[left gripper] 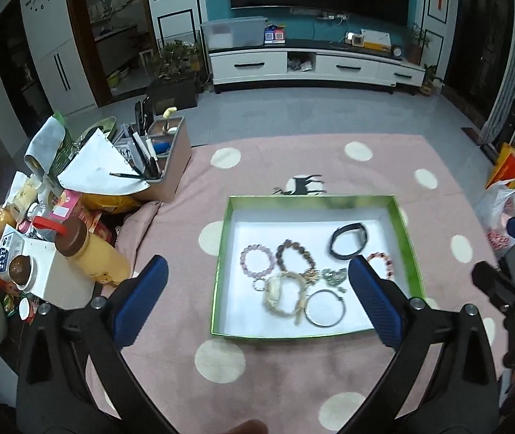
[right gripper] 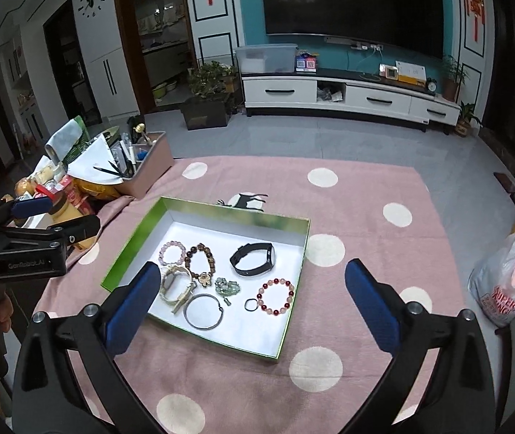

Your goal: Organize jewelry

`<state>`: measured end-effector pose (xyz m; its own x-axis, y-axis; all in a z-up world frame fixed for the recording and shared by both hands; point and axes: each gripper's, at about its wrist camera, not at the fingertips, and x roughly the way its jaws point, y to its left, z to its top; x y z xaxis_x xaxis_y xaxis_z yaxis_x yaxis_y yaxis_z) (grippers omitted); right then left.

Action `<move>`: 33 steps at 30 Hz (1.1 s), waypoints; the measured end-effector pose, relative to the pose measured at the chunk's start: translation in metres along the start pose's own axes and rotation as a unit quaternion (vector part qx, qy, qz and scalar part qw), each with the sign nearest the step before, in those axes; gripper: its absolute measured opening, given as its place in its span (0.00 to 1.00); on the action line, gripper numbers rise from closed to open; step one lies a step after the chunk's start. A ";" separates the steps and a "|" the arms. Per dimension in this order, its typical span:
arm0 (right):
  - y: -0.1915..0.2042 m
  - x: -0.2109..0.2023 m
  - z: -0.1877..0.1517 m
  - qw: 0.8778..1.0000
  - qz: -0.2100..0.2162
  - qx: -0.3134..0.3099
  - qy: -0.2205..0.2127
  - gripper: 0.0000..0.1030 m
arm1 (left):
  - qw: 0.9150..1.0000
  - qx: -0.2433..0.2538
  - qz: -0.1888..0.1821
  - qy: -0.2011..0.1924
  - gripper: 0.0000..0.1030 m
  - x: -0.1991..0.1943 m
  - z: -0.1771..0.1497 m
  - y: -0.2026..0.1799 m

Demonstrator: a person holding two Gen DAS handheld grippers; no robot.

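A green-rimmed white box (left gripper: 407, 246) (right gripper: 132, 237) lies on the pink dotted cloth and holds several pieces of jewelry: a pink bead bracelet (left gripper: 256, 261) (right gripper: 172, 252), a brown bead bracelet (left gripper: 295, 256) (right gripper: 201, 258), a black band (left gripper: 349, 240) (right gripper: 253, 258), a red bead bracelet (left gripper: 380, 264) (right gripper: 276, 296), a silver bangle (left gripper: 325, 308) (right gripper: 203, 311) and a cream bracelet (left gripper: 282, 294) (right gripper: 176, 285). My left gripper (left gripper: 257, 278) is open and empty, above the box's near side. My right gripper (right gripper: 252, 282) is open and empty over the box.
A cluttered pile stands left of the cloth: a pen box (left gripper: 165, 166), a yellow bottle (left gripper: 94, 253), papers and food. A plastic bag (right gripper: 507, 278) sits at the right edge. A TV cabinet (right gripper: 347, 97) stands across the floor.
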<state>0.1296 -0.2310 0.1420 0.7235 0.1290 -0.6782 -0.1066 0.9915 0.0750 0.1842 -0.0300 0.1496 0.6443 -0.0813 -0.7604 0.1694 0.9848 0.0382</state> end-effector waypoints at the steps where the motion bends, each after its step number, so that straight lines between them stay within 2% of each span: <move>1: 0.002 -0.004 0.004 1.000 0.002 -0.001 -0.001 0.99 | 1.000 -0.003 -0.004 -0.001 0.98 -0.006 0.002 0.000; 9: 0.004 -0.012 0.018 1.000 0.011 0.005 0.001 0.99 | 1.000 -0.003 0.002 -0.017 0.98 -0.023 0.016 -0.003; 22: 0.003 0.033 0.014 0.999 -0.007 0.012 0.030 0.99 | 1.000 -0.010 0.020 0.015 0.98 0.023 0.022 0.003; 33: -0.002 0.047 0.014 0.999 -0.013 0.015 0.041 0.99 | 0.999 -0.007 0.025 0.027 0.98 0.041 0.020 0.003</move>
<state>0.1739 -0.2266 0.1201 0.6670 0.1021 -0.7381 -0.0664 0.9948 0.0776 0.2265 -0.0335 0.1315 0.6110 -0.0239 -0.7913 0.1274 0.9895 0.0685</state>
